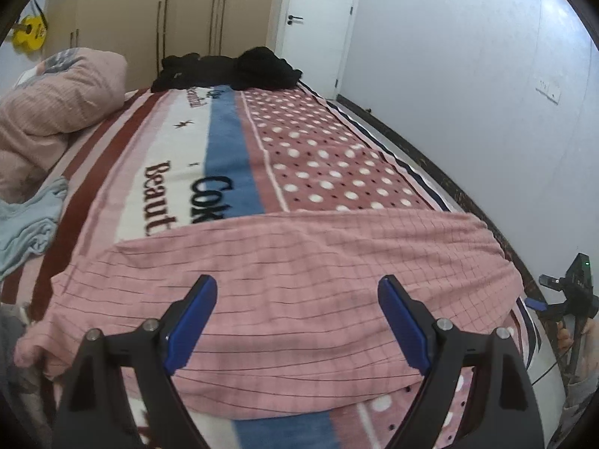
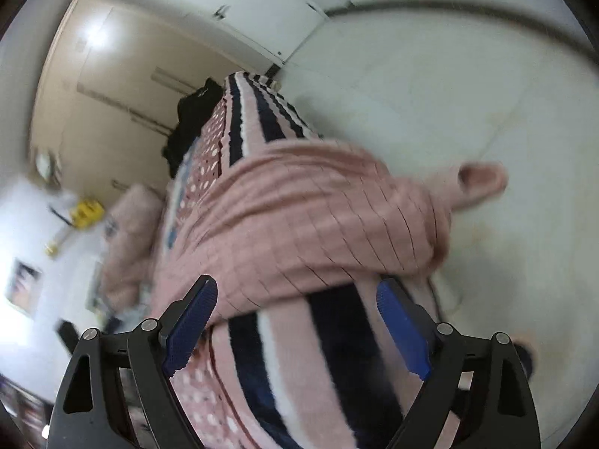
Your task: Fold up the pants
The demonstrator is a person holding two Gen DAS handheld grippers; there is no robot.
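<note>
The pink checked pants (image 1: 284, 280) lie spread across the near end of the bed, over a patterned blanket (image 1: 224, 149). My left gripper (image 1: 297, 321) is open and empty, hovering just above the pants' near middle. In the right wrist view the pants (image 2: 299, 217) drape over the bed's side edge, with one leg end (image 2: 483, 179) hanging out over the floor. My right gripper (image 2: 297, 325) is open and empty, close to the pants' lower edge beside the bed. The right gripper also shows in the left wrist view at the far right (image 1: 576, 295).
A pink duvet (image 1: 56, 112) and a light blue cloth (image 1: 26, 224) lie at the bed's left. Dark clothes (image 1: 232, 69) are piled at the far end. A white wall (image 1: 468, 93) runs along the right, with a door (image 1: 318, 22) and wardrobes (image 1: 168, 18) behind.
</note>
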